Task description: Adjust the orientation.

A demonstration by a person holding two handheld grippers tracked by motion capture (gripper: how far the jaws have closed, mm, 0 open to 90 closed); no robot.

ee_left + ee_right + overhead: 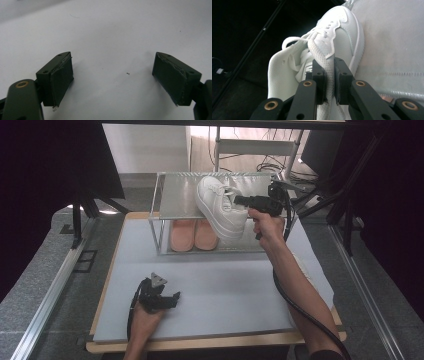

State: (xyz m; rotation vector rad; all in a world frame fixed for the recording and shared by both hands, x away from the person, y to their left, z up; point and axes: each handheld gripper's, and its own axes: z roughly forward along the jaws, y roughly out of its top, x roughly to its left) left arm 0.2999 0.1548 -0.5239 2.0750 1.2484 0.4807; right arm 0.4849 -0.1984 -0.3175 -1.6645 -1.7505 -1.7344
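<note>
A white sneaker [220, 207] hangs tilted in front of the metal shoe rack [176, 200], its toe over the top shelf. My right gripper [239, 200] is shut on the sneaker's side by the laces; in the right gripper view the white sneaker [337, 42] is pinched at its edge by the jaws of the right gripper [329, 82]. My left gripper [170, 299] rests low over the grey mat near the front left, open. In the left gripper view the left gripper [112, 77] has nothing between its wide-apart pads.
A pair of pink shoes [194, 234] lies on the rack's lower shelf. The grey mat [215, 290] covers the wooden table [200, 342]. Dark frames and cables stand beyond the table at both sides.
</note>
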